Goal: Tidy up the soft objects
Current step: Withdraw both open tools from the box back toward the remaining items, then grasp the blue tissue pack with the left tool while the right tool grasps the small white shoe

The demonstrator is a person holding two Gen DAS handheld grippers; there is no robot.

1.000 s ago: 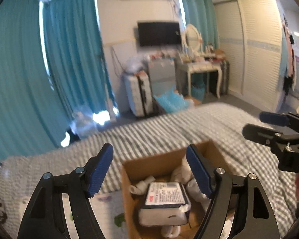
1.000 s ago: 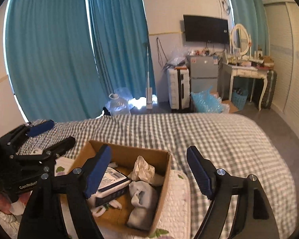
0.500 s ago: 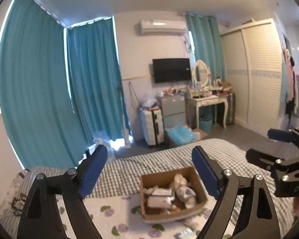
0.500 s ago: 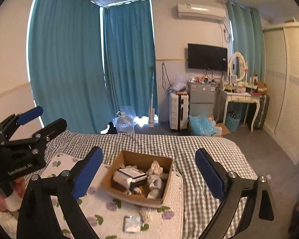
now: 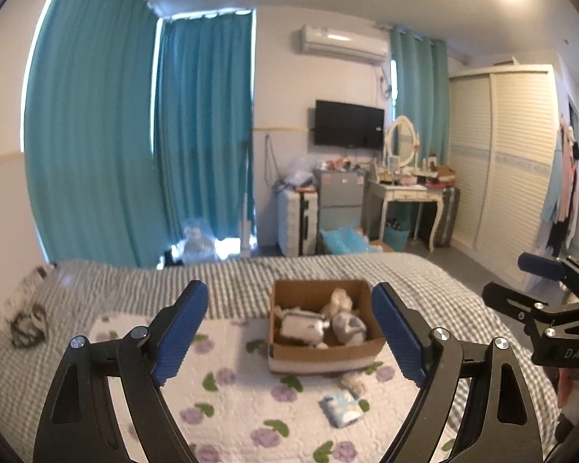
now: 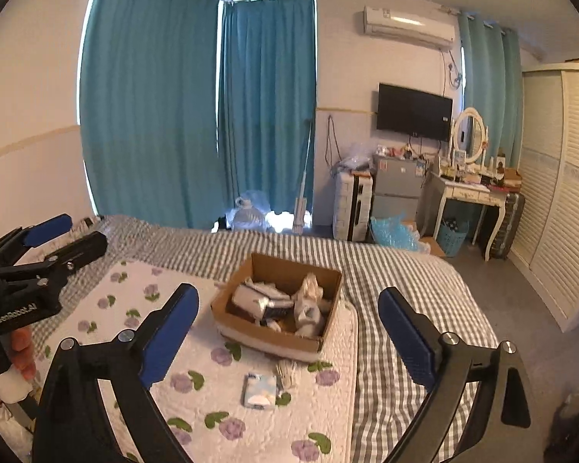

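Nearest, the left gripper (image 5: 289, 332) is spread wide with nothing between its blue pads (image 5: 181, 332), held above the bed (image 5: 444, 289) and touching nothing. The right gripper (image 6: 285, 337) is released just as wide and is likewise empty. Below them on the white floral quilt (image 6: 143, 301) lie a small pale blue packet (image 6: 260, 390) and, just beside it, a little crumpled white piece (image 6: 286, 371) too small to identify. Farther on sits the cardboard box (image 6: 268, 337), open-topped, on the quilt's far right part, holding a wrapped pack (image 6: 260, 301) and bunched pale soft items (image 6: 308, 301) whose kinds are hard to make out. Beyond the bed stand teal curtains (image 6: 150, 108) and a dressing table (image 6: 467, 189).
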